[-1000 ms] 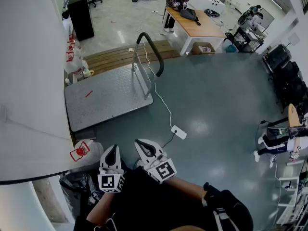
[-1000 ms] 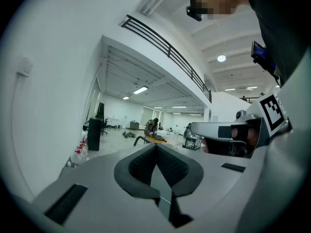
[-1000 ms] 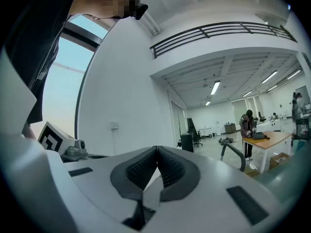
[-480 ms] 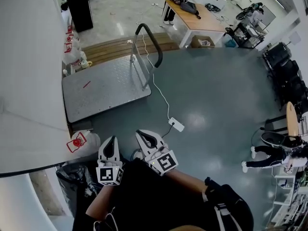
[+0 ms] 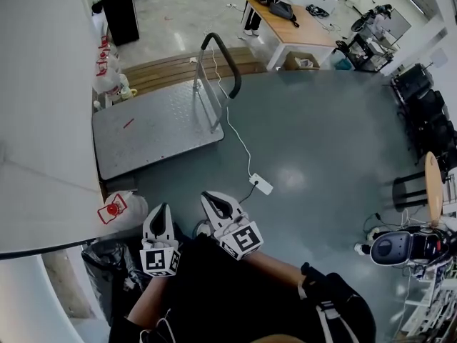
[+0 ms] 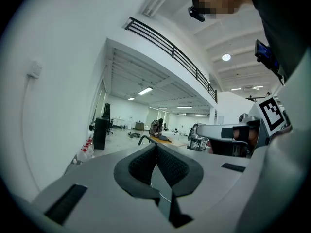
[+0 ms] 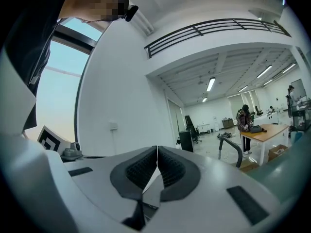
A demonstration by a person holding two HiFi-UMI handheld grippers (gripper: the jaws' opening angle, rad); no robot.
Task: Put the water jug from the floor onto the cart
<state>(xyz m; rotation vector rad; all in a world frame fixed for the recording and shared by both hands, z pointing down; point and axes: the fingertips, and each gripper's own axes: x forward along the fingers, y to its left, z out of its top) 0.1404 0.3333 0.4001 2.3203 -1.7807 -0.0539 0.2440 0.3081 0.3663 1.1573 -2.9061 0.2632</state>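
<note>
A clear water jug (image 5: 128, 207) with a red cap lies on the grey floor by the white wall, just left of my left gripper. The flat metal cart (image 5: 153, 136) stands farther up the head view, its black handle (image 5: 227, 66) upright at its right end. My left gripper (image 5: 161, 210) is shut with nothing in it and points level toward the cart. My right gripper (image 5: 213, 199) sits beside it, also shut and empty. In the left gripper view the pads (image 6: 167, 166) meet, with the cart handle (image 6: 144, 139) far ahead. The right gripper view shows its jaws shut too (image 7: 157, 150).
A white power strip (image 5: 260, 185) with its cable runs from the cart across the floor. A black bag (image 5: 107, 263) sits at my lower left. More jugs (image 5: 107, 77) stand by the wall beyond the cart. A wooden table (image 5: 303, 38) with a person stands far off.
Both grippers have kept their place and stayed shut. The head view has drifted slightly, and the figure at the right edge has moved lower in the picture.
</note>
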